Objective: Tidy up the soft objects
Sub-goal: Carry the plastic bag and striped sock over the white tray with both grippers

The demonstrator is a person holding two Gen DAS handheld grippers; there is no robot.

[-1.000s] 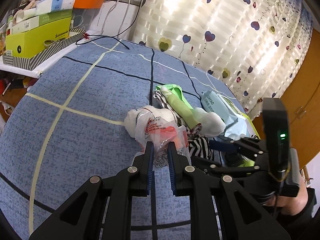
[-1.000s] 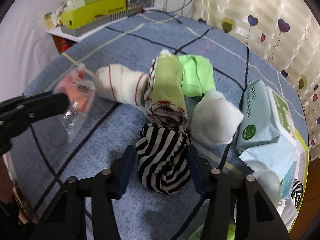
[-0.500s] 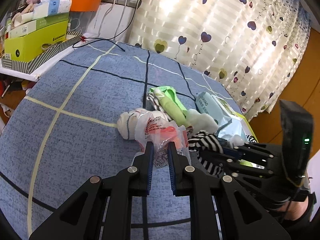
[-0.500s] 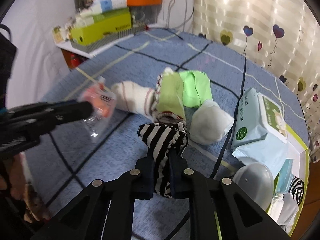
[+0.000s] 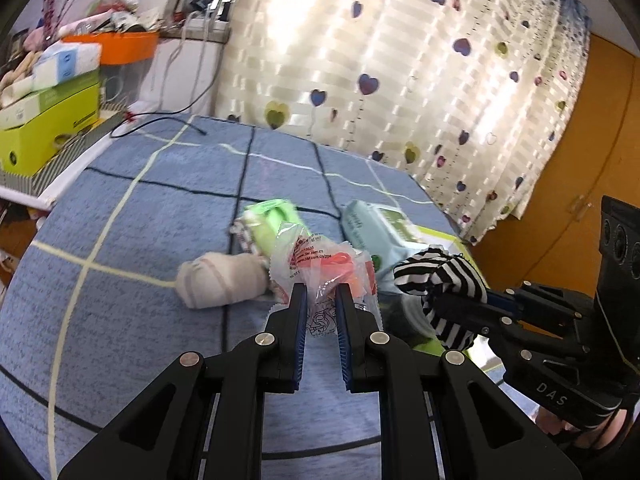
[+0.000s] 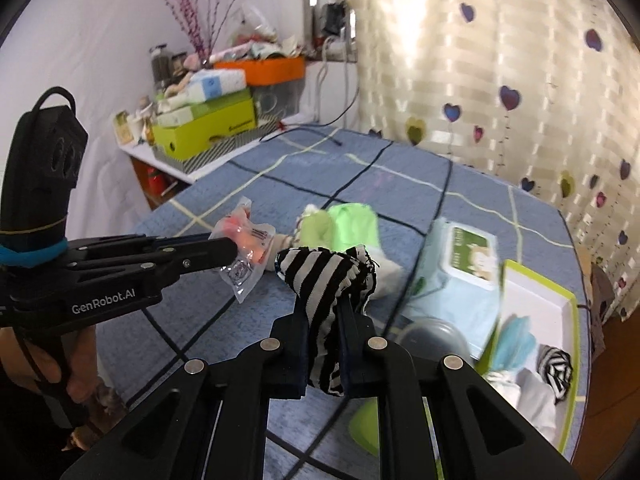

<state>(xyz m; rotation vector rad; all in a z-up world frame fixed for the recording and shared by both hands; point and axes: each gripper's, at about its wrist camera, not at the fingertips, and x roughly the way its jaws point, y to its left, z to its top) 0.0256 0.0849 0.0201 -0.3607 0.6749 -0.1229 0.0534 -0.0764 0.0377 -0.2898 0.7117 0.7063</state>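
My left gripper [image 5: 321,294] is shut on a clear plastic packet [image 5: 332,268] with orange pieces inside, held above the blue bedspread. My right gripper [image 6: 323,306] is shut on a black-and-white striped sock [image 6: 328,276], lifted off the bed; in the left wrist view that striped sock [image 5: 444,276] hangs at the right. On the bed lie a white rolled sock [image 5: 218,282], a green sock bundle [image 6: 340,226] and a white sock [image 6: 386,270]. The left gripper [image 6: 230,250] with its packet [image 6: 244,252] shows at the left of the right wrist view.
A pale blue wet-wipes pack [image 6: 460,268] lies beside a green-rimmed white tray [image 6: 536,300] holding several soft items. A grey round lid [image 6: 434,336] sits near the tray. A cluttered shelf with a lime box [image 5: 48,128] stands at the far left. A heart-patterned curtain [image 5: 400,60] hangs behind.
The right gripper closed on the striped sock and lifted it off the bed. The left gripper rose with its packet still held.
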